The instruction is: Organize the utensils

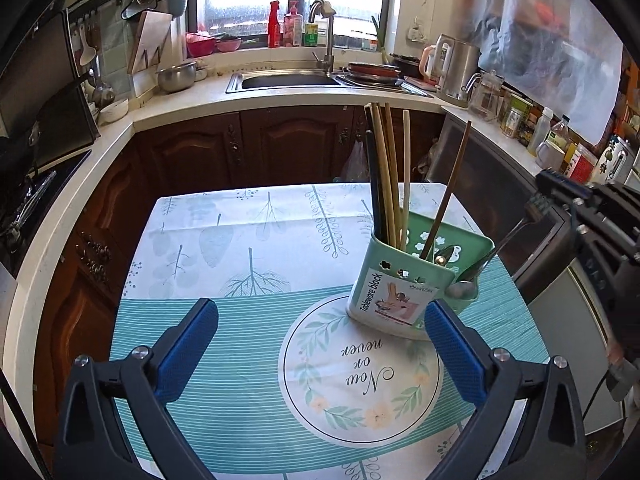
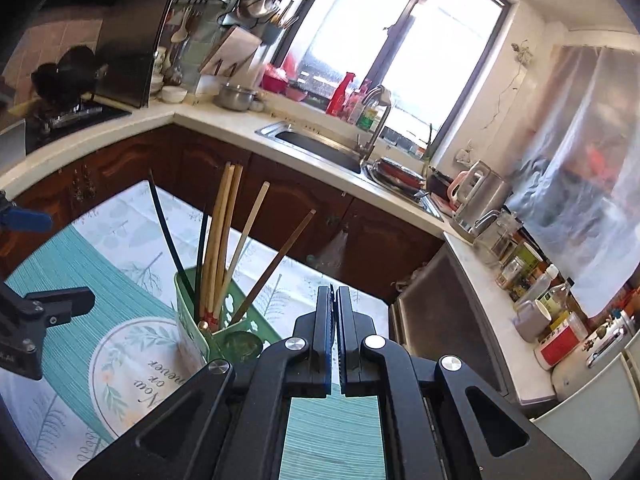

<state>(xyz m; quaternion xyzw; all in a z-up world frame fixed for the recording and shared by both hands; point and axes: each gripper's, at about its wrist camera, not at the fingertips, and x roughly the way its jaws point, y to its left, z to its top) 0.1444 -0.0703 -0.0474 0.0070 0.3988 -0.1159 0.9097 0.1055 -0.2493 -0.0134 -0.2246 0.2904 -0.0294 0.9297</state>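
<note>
Utensil holder (image 1: 394, 294): mint-green plastic caddy, rounded-rectangular, walls pierced with flower cut-outs, paper label on the near face. It stands upright on the counter (image 1: 240, 320), at 2 o'clock from the centre of the left wrist view, on the edge of the printed circle. The counter cover is a smooth cloth, teal stripes and pale leaf prints.

Chopsticks (image 1: 386, 176): slim straight sticks, pale wood, brown and black, standing upright or leaning in the holder's rear compartment.

Spoons (image 1: 466, 280): polished metal, bowls showing in the holder's side pocket; a metal handle slants up toward 2 o'clock.

Left claw (image 1: 322, 342): black frame, blue ribbed pads, spread wide with nothing between them, angled downward over the counter; its right pad sits just beside the holder's base.

Right claw (image 2: 335, 296): black fingers pressed together, nothing seen between them, angled down, holder at its 10 o'clock.
</note>
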